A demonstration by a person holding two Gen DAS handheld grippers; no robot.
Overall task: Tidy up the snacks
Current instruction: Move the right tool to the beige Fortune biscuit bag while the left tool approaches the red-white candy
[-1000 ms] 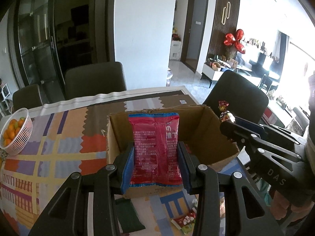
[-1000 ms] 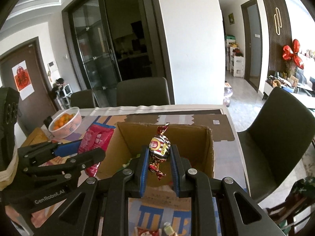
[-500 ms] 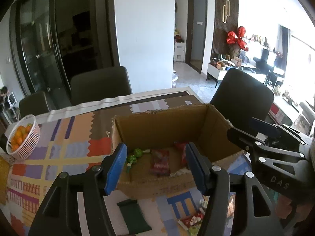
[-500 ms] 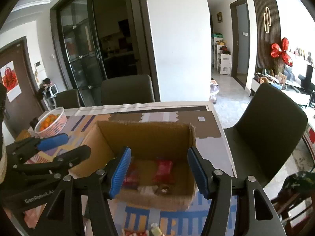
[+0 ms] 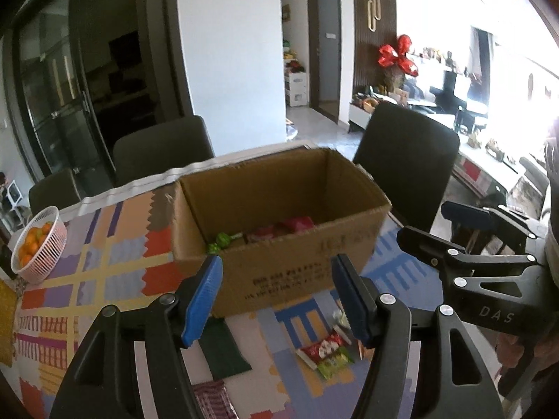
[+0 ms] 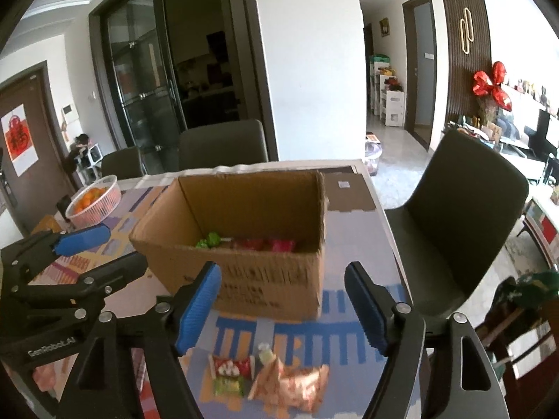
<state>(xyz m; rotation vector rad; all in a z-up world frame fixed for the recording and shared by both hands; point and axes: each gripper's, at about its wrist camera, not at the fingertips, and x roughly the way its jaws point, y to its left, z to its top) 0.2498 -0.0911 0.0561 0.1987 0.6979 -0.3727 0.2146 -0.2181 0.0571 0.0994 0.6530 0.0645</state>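
Note:
An open cardboard box (image 5: 279,241) (image 6: 244,265) stands on the patterned tablecloth and holds red packets (image 5: 293,227) (image 6: 265,244) and a green candy (image 5: 220,241) (image 6: 209,239). My left gripper (image 5: 276,296) is open and empty, just in front of the box. My right gripper (image 6: 283,307) is open and empty, also in front of the box, above loose snacks. A red packet (image 6: 232,365), a green packet (image 6: 229,386) and an orange bag (image 6: 297,384) lie on the cloth. The red and green packets show in the left wrist view too (image 5: 323,347).
A white basket of oranges (image 5: 36,244) (image 6: 92,200) stands at the table's left. A dark green packet (image 5: 223,352) lies near the box. Dark chairs (image 5: 405,160) (image 6: 464,223) stand around the table. The other gripper shows in each view (image 5: 489,255) (image 6: 63,272).
My left gripper let go of the big red packet and my right let go of the wrapped candy; both now lie in the box. Both grippers opened and drew back and down.

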